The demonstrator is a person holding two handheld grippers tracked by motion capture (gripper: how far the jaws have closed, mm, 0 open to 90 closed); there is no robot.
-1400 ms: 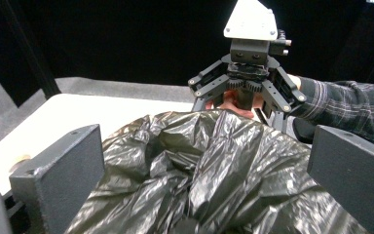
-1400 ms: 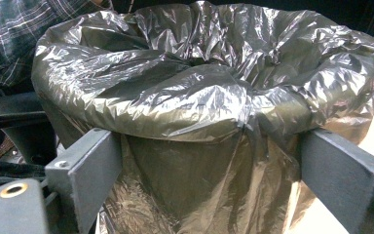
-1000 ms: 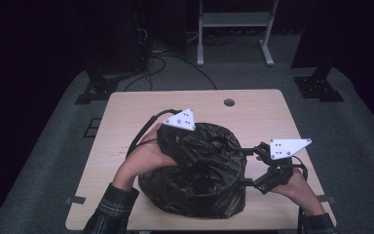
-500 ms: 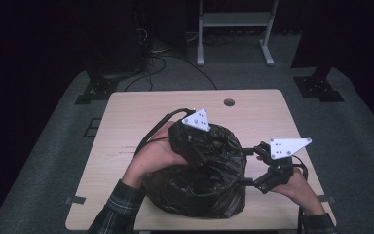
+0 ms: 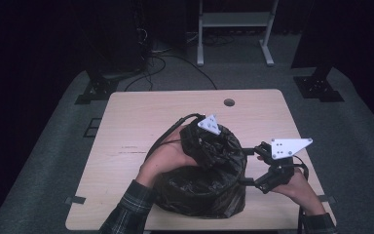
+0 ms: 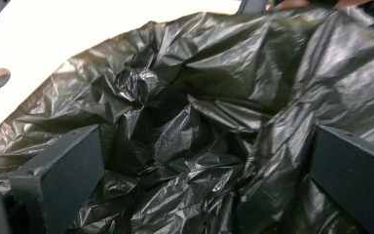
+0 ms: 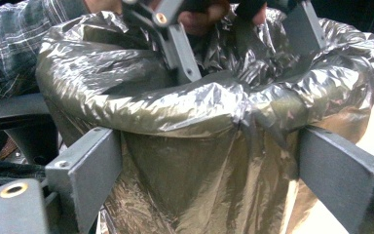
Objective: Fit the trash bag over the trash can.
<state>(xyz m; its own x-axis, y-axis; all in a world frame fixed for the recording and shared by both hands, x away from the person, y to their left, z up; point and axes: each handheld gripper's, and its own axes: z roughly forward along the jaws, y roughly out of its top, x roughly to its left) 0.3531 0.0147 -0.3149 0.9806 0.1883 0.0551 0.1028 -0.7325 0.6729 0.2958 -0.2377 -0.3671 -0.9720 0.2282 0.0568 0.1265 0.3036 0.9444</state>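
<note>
Left gripper view: bag's (image 6: 195, 122) crumpled interior.

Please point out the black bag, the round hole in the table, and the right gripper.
bag (image 5: 209, 187): high view, its near side.
hole (image 5: 229, 103): high view, its middle.
right gripper (image 5: 245, 165): high view, midway between its tips.

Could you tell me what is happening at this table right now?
A person is working on a black plastic bag that seems to line a round bin on the wooden table. The left gripper reaches down into the bag's open top, jaws apart over the crumpled plastic inside. The right gripper sits against the bag's side below its rolled rim, jaws wide and apparently bracing it rather than pinching.
</note>
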